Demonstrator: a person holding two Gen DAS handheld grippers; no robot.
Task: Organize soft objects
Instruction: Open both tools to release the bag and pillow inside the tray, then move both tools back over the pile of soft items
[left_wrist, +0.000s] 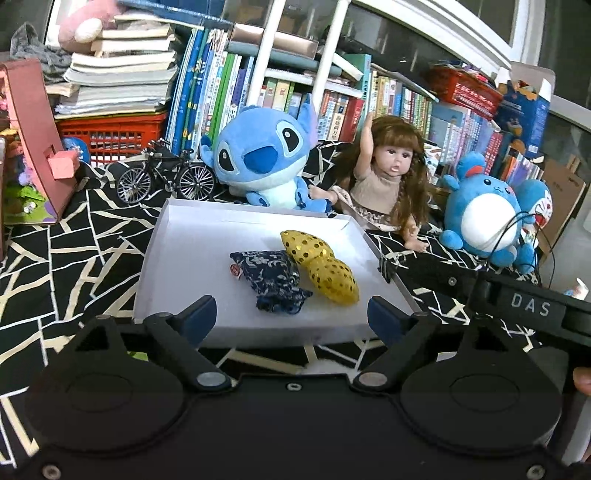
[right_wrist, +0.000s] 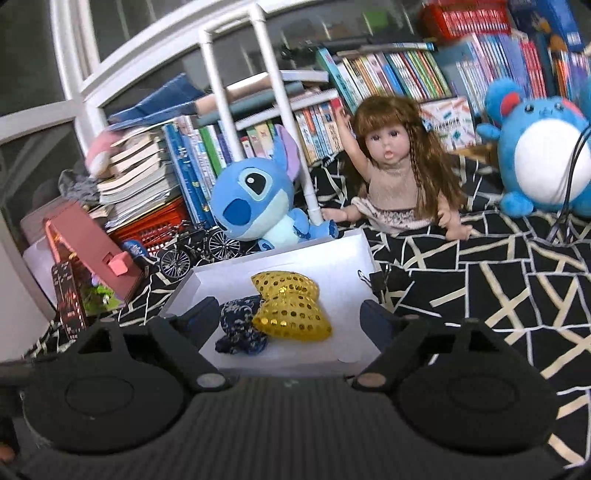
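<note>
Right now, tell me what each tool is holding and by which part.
Nothing is held. The left tool and right tool both stand open and empty, short of the blue pouch and gold pouch lying in the white tray.

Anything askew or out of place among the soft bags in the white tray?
Nothing damaged or spilled. Inside the white tray, the gold sequin bags overlap the blue patterned bags in a loose heap rather than a neat row. Both grippers stand open and empty.

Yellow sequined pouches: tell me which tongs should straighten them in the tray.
Probably right. The right tongs stand open with the yellow sequined pouches centred between them; the left tongs face the blue pouches.
</note>
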